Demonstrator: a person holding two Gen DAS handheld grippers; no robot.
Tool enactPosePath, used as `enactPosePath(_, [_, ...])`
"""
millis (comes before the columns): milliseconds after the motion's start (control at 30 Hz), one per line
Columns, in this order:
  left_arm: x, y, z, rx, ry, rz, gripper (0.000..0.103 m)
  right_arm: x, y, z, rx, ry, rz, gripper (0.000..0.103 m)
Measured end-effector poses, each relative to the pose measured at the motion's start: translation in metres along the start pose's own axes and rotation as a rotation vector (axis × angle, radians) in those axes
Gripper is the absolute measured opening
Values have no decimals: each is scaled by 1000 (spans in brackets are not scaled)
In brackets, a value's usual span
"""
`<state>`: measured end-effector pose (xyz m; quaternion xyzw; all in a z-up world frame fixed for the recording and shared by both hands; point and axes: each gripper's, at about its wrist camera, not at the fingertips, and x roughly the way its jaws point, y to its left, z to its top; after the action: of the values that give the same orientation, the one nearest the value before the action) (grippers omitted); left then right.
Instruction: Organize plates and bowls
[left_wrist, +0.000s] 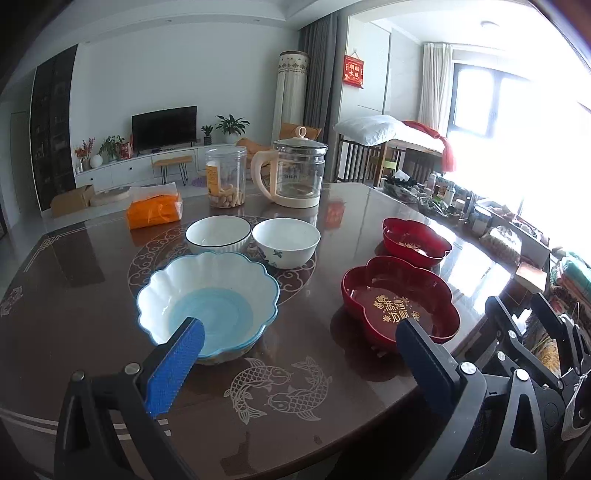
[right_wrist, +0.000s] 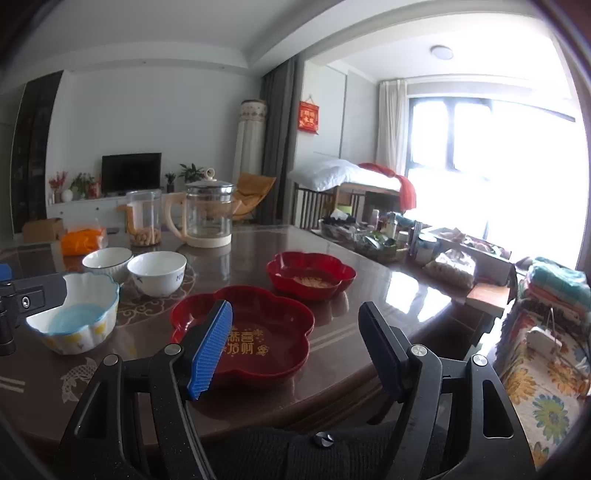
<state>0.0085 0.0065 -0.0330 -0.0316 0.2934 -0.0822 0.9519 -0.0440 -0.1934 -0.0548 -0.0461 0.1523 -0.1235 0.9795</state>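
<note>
Both tools wide, empty: left tool (left_wrist: 295, 354) near scalloped bowl (left_wrist: 207, 302), right tool (right_wrist: 295, 339) by red plate (right_wrist: 243, 332). Risk: glossy desk (left_wrist: 332, 387), rim pinch may slip or skid.

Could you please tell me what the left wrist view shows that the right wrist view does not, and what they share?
Only the left wrist view shows the paired fish inlay whole and the right tongs at its edge. Only the right wrist view shows the flowered cloth beside the table and the yellow pattern on the scalloped bowl. Both show that bowl, two white bowls, two red dishes, the glass kettle and the jar.
</note>
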Motion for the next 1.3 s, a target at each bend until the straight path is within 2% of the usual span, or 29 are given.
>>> enactPosePath(333, [25,0,-8,-55,134,-95,103,5,-14,4,58,21,5,75])
enactPosePath(433, [32,-10,7,-31,147,-137,103,8,-34,18,127,37,26,75])
enactPosePath(533, [47,-21,39,-2,171,-201,103,25,-70,41,216,76,35,75])
enactPosePath(667, [87,-49,96,38,276,-270,103,86,-120,65,229,228,62,75])
enactPosePath(767, [130,-78,136,94,360,-265,103,151,-153,75,223,419,102,75])
enactPosePath(900, [197,-120,173,194,458,-217,103,239,-189,84,311,703,162,75])
enactPosePath(933, [215,-129,179,208,487,-213,102,257,-195,88,342,741,191,75])
enactPosePath(967, [231,-137,183,211,507,-205,102,273,-199,92,362,771,219,75])
enactPosePath(1100, [288,-153,188,146,545,-156,101,332,-190,99,302,922,287,74])
enactPosePath(1300, [345,-163,170,83,616,-113,89,386,-177,82,211,997,251,72])
